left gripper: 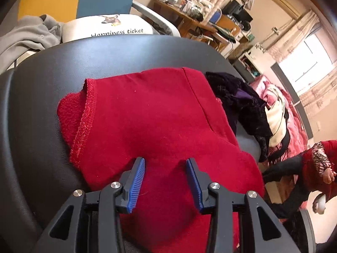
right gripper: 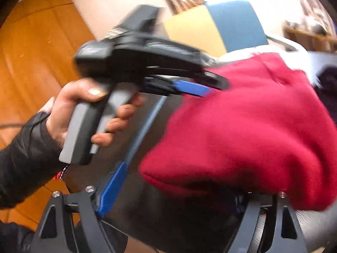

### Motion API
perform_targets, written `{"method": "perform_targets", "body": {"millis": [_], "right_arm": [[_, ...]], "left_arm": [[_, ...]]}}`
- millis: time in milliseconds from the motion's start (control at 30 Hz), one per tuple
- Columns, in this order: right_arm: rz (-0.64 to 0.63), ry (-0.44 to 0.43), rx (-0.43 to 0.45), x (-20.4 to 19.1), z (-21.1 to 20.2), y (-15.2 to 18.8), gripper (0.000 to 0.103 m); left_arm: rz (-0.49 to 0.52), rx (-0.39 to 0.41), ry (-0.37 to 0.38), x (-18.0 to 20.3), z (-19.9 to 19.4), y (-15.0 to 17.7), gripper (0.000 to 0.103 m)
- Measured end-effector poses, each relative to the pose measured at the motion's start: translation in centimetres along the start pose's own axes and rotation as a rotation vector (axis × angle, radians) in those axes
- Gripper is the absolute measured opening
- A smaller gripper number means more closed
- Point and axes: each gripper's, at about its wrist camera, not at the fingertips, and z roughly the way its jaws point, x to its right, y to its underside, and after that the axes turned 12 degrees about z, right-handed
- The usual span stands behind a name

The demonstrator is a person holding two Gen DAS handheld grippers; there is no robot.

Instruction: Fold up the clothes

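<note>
A red fleece garment lies bunched on a black leather seat. My left gripper rests on its near part. Its blue pads stand apart, with smooth red cloth between and under them and no pinched fold. In the right wrist view that left gripper is blurred, held by a hand, with its tip at the edge of the red garment. My right gripper has its jaws wide apart. Its left pad is bare and the cloth drapes over its right finger, hiding it.
A pile of dark purple and black clothes sits right of the red garment. Beyond the seat lie a grey garment and a white printed cushion. Pink bedding, a cluttered desk and a person in red are farther off.
</note>
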Motion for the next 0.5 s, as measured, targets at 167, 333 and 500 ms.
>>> {"method": "perform_targets", "body": {"millis": [167, 333, 500], "right_arm": [[-0.072, -0.227, -0.261, -2.8, 3.8, 1.2, 0.088], [-0.086, -0.199, -0.348, -2.4, 3.5, 1.7, 0.069], [-0.068, -0.213, -0.345, -3.1, -2.7, 1.6, 0.069]], "left_arm": [[0.036, -0.045, -0.017, 0.6, 0.3, 0.6, 0.04], [0.029, -0.023, -0.046, 1.0, 0.0, 1.5, 0.041], [-0.01, 0.082, -0.029, 0.4, -2.5, 2.8, 0.041]]}}
